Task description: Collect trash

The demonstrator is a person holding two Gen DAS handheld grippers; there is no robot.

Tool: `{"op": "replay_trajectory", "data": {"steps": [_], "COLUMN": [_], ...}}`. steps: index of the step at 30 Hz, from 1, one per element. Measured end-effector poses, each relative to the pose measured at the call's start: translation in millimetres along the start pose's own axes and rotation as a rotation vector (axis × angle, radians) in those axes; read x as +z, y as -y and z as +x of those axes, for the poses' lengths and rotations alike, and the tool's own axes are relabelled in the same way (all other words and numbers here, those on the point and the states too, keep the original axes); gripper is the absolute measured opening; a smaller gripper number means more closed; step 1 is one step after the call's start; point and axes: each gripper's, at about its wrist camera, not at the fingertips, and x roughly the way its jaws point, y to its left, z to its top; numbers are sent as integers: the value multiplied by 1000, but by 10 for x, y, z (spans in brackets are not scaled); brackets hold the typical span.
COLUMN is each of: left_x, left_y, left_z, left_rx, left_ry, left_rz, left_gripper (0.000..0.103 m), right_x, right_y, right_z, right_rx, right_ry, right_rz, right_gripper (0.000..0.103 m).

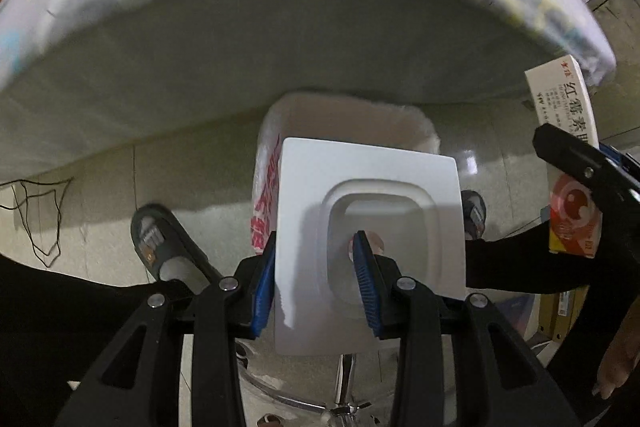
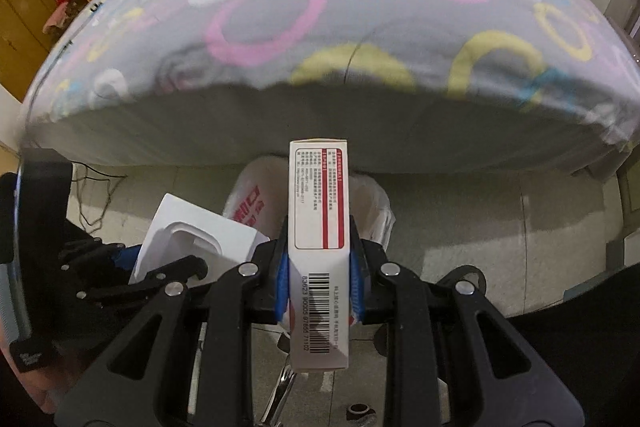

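Left claw [image 1: 316, 279] closed on a white square tray [image 1: 372, 223], one blue pad at its left edge, the other inside its hollow. Under the tray, a bin with a white bag [image 1: 272, 163] on the floor, beside the bed [image 1: 240, 67]. At right, a medicine box [image 1: 568, 163] in the right claw [image 1: 584, 171]; slippers [image 1: 160, 239] on the tiles.

Medicine box [image 2: 319, 251]: barcode digits "83623 90005 97655 71102"; Chinese text.

Grey bed sheet [image 2: 360, 19] with pink, yellow, white rings; below it, white tray [image 1: 372, 227], red-striped white box [image 2: 319, 219].
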Motion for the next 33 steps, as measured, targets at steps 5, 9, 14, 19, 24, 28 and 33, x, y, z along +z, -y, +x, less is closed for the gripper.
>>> {"op": "replay_trajectory", "data": {"steps": [5, 9, 14, 19, 24, 28, 33], "left_x": [72, 130, 138, 165, 140, 130, 133], "left_y": [-72, -63, -85, -110, -106, -159, -191], "left_z": [338, 494, 676, 835, 933, 938, 932], "left_rx": [6, 12, 20, 16, 30, 36, 43], "left_ry": [-65, -80, -116, -144, -168, -171, -172], "left_rz": [-37, -38, -50, -52, -51, -60, -74], "left_gripper": [36, 36, 36, 36, 37, 38, 50], "right_x": [1, -30, -77, -49, -67, -48, 6], "right_y": [-20, -6, 65, 106, 78, 102, 175], "right_z": [295, 471, 693, 866, 1007, 1126, 1220], "right_rx": [4, -20, -12, 3, 12, 23, 48], "right_ry": [-47, -55, -104, -148, -185, -212, -234], "right_rz": [4, 7, 44, 63, 67, 83, 106], "right_gripper": [23, 23, 23, 23, 23, 24, 28]}}
